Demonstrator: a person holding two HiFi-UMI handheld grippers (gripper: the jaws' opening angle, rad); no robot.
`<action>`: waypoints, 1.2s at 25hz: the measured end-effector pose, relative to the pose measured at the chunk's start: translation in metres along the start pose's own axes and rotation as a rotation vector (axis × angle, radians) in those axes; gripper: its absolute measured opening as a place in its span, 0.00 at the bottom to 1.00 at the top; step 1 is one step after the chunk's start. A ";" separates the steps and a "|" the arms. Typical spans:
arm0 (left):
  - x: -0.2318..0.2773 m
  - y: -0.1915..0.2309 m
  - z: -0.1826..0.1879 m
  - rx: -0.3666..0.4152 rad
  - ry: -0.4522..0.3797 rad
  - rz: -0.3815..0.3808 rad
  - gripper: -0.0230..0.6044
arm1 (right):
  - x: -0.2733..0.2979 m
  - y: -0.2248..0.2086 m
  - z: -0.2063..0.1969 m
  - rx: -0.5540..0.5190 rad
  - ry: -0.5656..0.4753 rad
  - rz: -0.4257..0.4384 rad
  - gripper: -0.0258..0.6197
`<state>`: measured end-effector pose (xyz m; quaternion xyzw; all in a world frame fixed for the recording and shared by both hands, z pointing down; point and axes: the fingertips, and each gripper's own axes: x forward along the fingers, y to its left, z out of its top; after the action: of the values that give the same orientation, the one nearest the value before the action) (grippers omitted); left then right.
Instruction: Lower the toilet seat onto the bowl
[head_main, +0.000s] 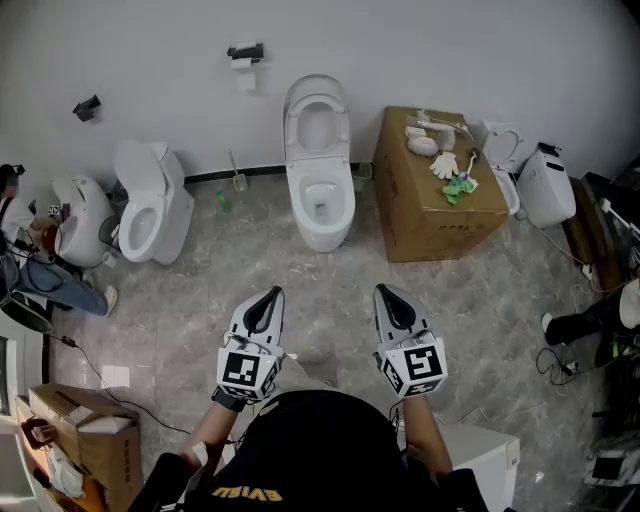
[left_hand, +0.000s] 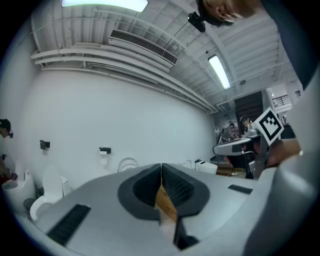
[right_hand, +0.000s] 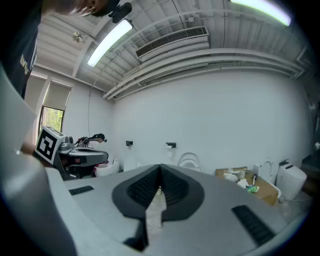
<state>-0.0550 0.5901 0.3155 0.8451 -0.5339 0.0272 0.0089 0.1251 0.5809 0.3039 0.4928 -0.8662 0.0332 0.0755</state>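
Toilet seat (head_main: 292, 125): white oval ring, open in the middle.
Seat state: raised, not resting on the bowl.
Seat pose: stands upright, hinged at its lower end, its top leaning back to the white wall (head_main: 450, 50).
Seat place: at 12 o'clock from the bowl in the head view, directly behind it.
Bowl (head_main: 322, 236): white, rounded, uncovered, with water showing at the bottom.
Bowl place: on the grey stone floor (head_main: 330, 290), at 12 o'clock from the person, well apart, its front towards 6 o'clock.
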 end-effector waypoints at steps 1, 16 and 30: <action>0.000 0.000 -0.002 0.002 0.003 0.000 0.06 | 0.000 0.000 -0.002 0.000 0.001 0.001 0.03; -0.004 -0.006 -0.013 0.015 0.038 -0.004 0.06 | -0.004 -0.004 -0.012 0.003 0.017 0.002 0.03; 0.001 -0.014 -0.011 0.034 0.037 -0.019 0.06 | -0.006 -0.012 -0.013 0.001 0.021 -0.006 0.03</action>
<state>-0.0423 0.5954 0.3266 0.8494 -0.5251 0.0518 0.0046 0.1399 0.5817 0.3157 0.4952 -0.8638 0.0383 0.0844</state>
